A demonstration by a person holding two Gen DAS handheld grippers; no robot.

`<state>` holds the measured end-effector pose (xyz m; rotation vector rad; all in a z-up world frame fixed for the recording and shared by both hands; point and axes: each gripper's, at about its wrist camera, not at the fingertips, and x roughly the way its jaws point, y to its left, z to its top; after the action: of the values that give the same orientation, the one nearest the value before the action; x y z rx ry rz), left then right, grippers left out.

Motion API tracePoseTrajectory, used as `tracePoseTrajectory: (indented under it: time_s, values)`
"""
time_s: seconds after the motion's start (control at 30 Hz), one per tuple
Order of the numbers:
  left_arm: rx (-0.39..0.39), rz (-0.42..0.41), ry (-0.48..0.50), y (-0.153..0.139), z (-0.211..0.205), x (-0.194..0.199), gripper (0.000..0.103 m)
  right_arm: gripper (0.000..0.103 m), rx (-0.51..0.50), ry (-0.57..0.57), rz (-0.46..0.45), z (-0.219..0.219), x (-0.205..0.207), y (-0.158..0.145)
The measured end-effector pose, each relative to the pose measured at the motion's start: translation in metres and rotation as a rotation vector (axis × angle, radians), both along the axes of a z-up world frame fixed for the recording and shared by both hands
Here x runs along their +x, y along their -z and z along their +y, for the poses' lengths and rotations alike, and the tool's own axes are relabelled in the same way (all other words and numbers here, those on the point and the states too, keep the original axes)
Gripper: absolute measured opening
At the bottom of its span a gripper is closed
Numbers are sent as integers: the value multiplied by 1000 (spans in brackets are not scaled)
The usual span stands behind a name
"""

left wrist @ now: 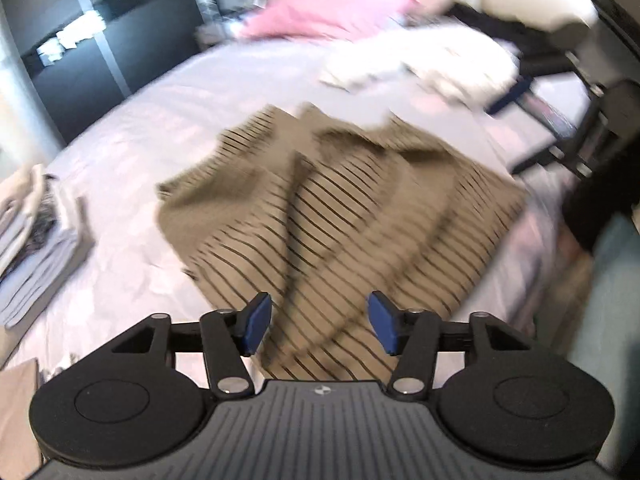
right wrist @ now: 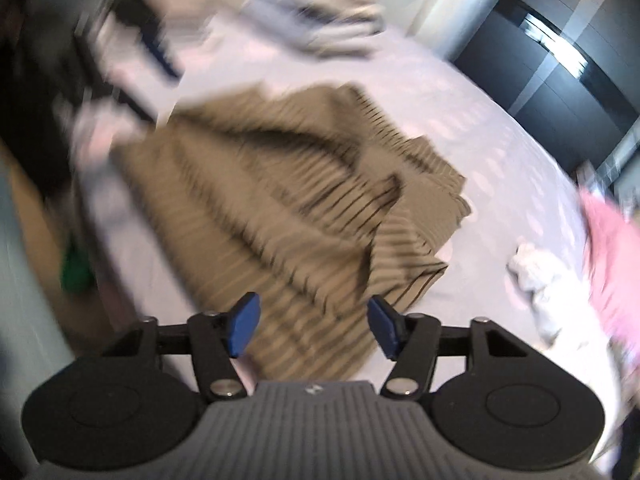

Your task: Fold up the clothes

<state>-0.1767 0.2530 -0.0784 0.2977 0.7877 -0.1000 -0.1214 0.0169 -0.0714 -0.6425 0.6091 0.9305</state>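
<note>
Both wrist views steeply down – shared striped garment [left wrist: 320, 216] [right wrist: 280, 208].

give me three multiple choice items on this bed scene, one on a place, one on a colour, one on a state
1. Where does the striped garment lie?
A. on the bed
B. on a chair
C. on the floor

2. What colour is the pillow at the far end of the bed?
A. green
B. pink
C. orange

3. How does the left gripper stand?
A. shut on the garment
B. shut on nothing
C. open

Answers: 1 A, the garment is spread rumpled on the pale sheet; 2 B, the pillow is plainly pink; 3 C, its blue pads stand apart with no cloth pinched.
</note>
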Motion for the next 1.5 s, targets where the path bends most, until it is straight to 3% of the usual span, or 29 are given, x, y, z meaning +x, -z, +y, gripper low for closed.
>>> tracePoseTrajectory:
  time_s: [0.1,0.23,0.33,0.5,0.7,0.8,0.97,1.17,1.23,1.3,1.37,1.5]
  values:
    - [-4,-78,-50,-6,3,1,61,80,162,99,84,-8,8,-10]
    - [-90,-122,-106,-10,9,6,61,81,302,173,141,-6,25,-11]
    - [-176,-113,-133,-12,15,11,61,81,385,182,203,-9,32,-11]
    - [-213,-84,-151,-15,20,6,59,81,444,194,218,-10,35,-9]
    - [-260,-35,-149,-12,20,7,57,81,407,206,218,-10,31,-9]
    - [-270,-21,-177,-12,24,7,52,81,384,188,268,-8,35,-5]
    - [-289,-2,-229,-12,39,12,52,81,316,217,231,-2,40,0]
    - [-434,36,-284,-16,76,33,53,81,318,284,266,-3,74,-2]
    - [-430,32,-283,-19,84,45,55,81,325,272,291,-1,92,-1]
    - [-357,15,-284,-21,86,60,63,81,328,273,321,3,111,1]
    - [-302,8,-304,-20,92,76,64,81,324,288,355,8,132,4]
    - [-330,20,-329,-9,119,112,64,81,286,306,369,23,173,14]
